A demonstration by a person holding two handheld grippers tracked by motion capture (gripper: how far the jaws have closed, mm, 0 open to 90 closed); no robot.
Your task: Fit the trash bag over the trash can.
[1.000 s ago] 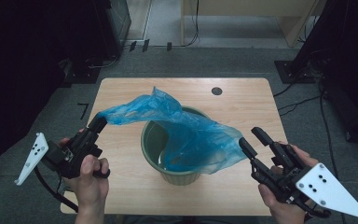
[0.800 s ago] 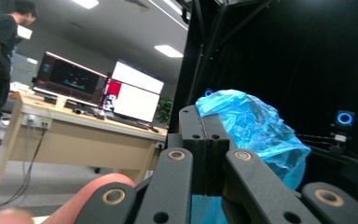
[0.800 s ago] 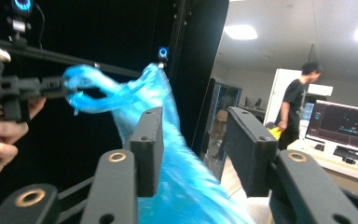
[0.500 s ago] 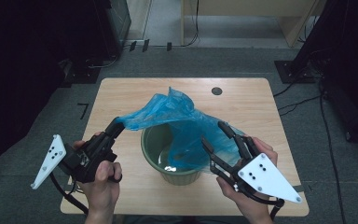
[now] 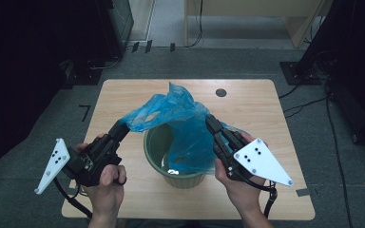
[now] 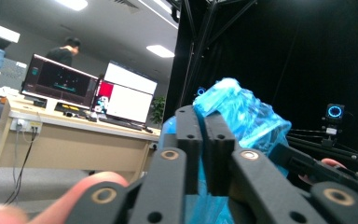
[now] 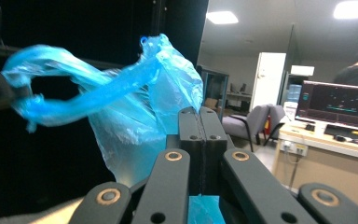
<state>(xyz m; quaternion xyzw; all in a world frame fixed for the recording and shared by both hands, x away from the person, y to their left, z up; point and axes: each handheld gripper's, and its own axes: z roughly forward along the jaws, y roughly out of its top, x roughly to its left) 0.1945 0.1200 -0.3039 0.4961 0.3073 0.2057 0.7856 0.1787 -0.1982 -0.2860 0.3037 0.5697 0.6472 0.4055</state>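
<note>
A green bin (image 5: 173,164) stands on the wooden surface (image 5: 123,97), with a round dark grommet (image 5: 221,92) farther back. Beyond the surface, desks with lit monitors (image 6: 58,79) and an office chair (image 7: 249,122) stand in the room. The blue plastic bag (image 5: 180,118) rises out of the bin and is stretched between both tongs. The left tongs (image 5: 123,126) pinch its left edge, jaws just eased but still clamped on the film. The right tongs (image 5: 210,122) have just closed on the bag's right side, jaws pressed together. No readable writing shows.
</note>
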